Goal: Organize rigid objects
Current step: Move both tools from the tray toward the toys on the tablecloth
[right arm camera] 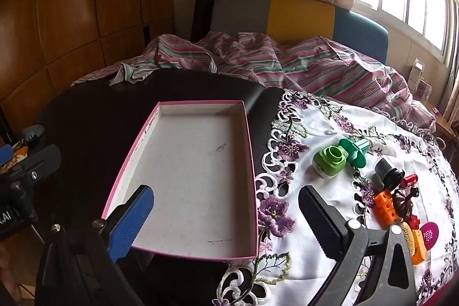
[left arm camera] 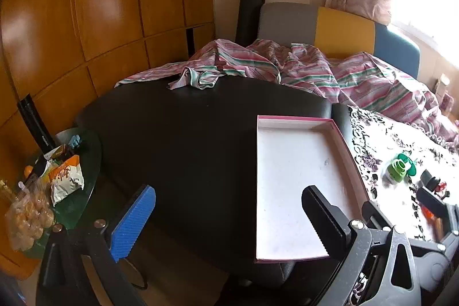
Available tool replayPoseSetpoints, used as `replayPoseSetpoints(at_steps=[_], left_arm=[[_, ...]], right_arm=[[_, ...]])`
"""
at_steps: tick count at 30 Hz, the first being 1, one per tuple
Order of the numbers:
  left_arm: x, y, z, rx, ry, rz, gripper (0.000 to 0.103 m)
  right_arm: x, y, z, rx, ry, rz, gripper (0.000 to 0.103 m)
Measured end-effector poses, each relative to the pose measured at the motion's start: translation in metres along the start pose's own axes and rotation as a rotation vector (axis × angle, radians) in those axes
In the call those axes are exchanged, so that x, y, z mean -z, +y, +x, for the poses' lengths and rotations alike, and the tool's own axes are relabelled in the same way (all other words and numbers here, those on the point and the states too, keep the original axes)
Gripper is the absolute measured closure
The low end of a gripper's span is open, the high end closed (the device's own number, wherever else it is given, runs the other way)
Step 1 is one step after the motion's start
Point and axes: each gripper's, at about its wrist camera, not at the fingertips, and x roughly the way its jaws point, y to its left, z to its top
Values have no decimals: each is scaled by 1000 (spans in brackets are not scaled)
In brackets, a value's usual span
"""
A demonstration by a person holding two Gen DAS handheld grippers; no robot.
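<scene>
While both grippers hang above the near edge of the black table [right arm camera: 86,116], neither holds anything. Left gripper [left arm camera: 229,222]: jaws wide, blue pad over bare table, black pad over the near end of the shallow pink-rimmed box [left arm camera: 298,179]. Right gripper [right arm camera: 226,222]: jaws wide, blue pad over the box's near left corner, black pad over the white embroidered cloth [right arm camera: 315,191].

Box lies flat on the table, nothing inside, its right wall just beside the cloth's lace edge.

Loose items all sit on the cloth, right of the box: light green piece [right arm camera: 330,162] touching a darker green piece [right arm camera: 355,151]; black cylinder [right arm camera: 387,171] lying on its side; small red item [right arm camera: 408,181]; orange block [right arm camera: 384,205]; dark brown piece [right arm camera: 403,204]. Others beyond are partly hidden.

Striped bedding [right arm camera: 287,59] lies behind the table.
</scene>
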Motion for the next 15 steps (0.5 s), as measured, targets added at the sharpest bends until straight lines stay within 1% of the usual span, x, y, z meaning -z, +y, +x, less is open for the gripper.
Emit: replayPoseSetpoints(at_steps=[8, 15], left_arm=[[1, -9, -1, 14, -4, 42, 0], [4, -15, -1, 33, 7, 53, 0]], right_arm=[[-3, -9, -5, 13, -11, 5, 0], [-1, -17, -7, 22, -9, 11, 0]])
